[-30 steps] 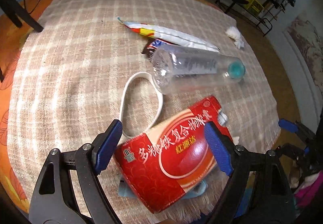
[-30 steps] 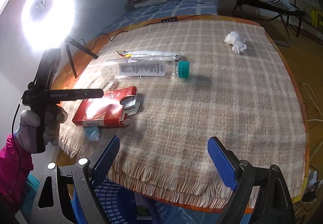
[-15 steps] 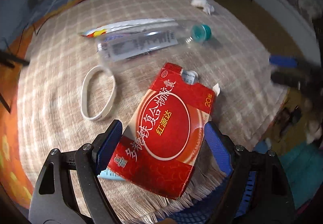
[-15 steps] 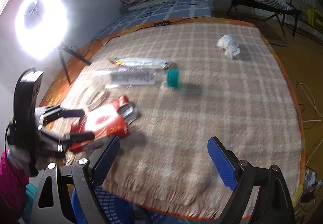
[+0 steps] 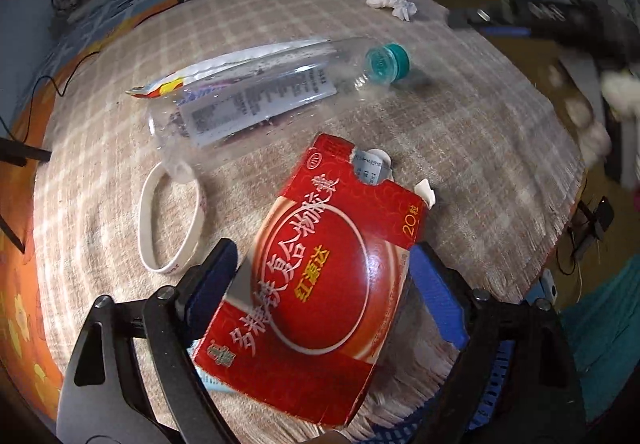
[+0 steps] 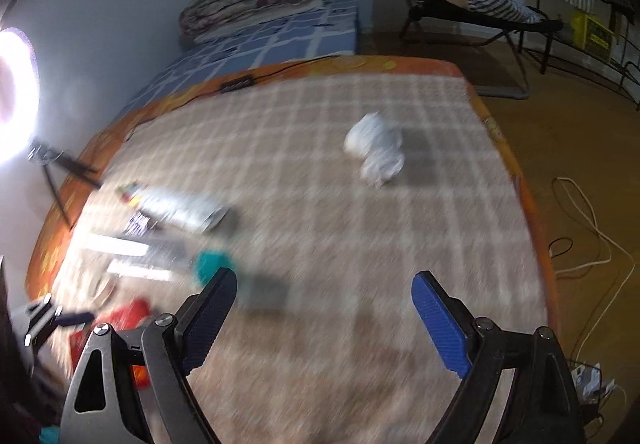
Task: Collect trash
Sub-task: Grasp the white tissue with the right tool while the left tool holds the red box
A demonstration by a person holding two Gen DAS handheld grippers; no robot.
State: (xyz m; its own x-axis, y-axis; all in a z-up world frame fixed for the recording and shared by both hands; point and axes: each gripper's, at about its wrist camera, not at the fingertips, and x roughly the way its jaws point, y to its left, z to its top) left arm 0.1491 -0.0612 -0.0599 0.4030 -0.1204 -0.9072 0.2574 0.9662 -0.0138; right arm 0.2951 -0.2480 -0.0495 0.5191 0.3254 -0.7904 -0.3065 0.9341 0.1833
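Left hand-held gripper (image 5: 320, 280): wide open, straddling red carton (image 5: 316, 284) at surface (image 5: 480, 148) edge, not gripped | Right hand-held gripper (image 6: 324, 308): open, empty | Risk: closing off-centre, you crush or flip it.

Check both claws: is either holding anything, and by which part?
Right claw, open, holds nothing. Left claw brackets the red medicine box across its two long edges; whether the pads actually clamp it cannot be told.
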